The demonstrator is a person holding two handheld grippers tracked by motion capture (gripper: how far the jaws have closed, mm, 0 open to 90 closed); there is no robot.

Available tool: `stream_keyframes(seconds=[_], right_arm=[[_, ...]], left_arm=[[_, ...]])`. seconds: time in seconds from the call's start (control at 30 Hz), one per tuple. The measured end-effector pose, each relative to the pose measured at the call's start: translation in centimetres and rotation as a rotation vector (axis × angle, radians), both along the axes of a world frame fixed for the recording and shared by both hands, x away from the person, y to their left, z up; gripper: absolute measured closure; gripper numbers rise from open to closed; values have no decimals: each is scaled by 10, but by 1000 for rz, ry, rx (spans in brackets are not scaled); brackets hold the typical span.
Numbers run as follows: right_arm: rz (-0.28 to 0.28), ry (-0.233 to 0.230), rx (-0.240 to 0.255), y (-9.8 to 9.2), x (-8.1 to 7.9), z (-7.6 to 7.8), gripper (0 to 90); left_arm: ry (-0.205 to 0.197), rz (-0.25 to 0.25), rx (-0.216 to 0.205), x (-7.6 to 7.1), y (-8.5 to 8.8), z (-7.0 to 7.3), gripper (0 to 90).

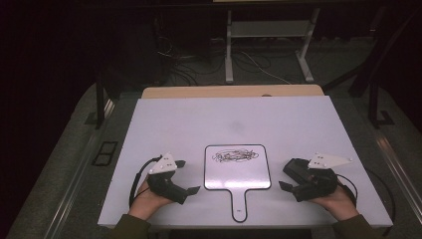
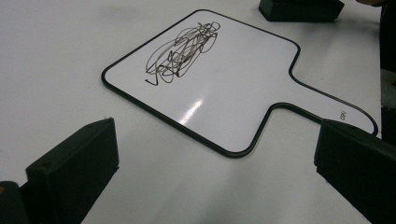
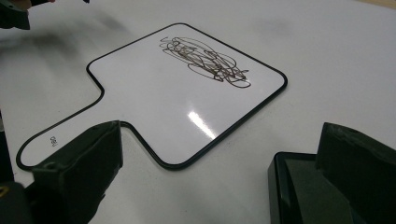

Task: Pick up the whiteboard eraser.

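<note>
Where handled whiteboard (image 1: 238, 172) lies flat, black scribble (image 1: 235, 156) marks upper half.

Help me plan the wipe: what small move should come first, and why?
Probably close the right gripper on the black eraser beside it: the scribble is still on the whiteboard, and both grippers are open and empty.
</note>
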State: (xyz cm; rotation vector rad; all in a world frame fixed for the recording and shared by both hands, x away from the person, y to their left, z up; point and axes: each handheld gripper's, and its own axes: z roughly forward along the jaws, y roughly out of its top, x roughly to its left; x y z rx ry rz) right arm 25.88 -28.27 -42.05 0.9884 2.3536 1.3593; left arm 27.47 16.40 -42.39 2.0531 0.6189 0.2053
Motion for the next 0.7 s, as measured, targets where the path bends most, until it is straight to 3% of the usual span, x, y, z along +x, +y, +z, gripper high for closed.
stream_keyframes(seconds=[0.23, 0.7], right_arm=[[7, -8, 4, -1, -1, 2, 0], [20, 20, -4, -1, 0, 9, 0]], left_arm=[[-1, 5, -16, -2, 1, 1, 0], [5, -4, -15, -3, 1, -1, 0]])
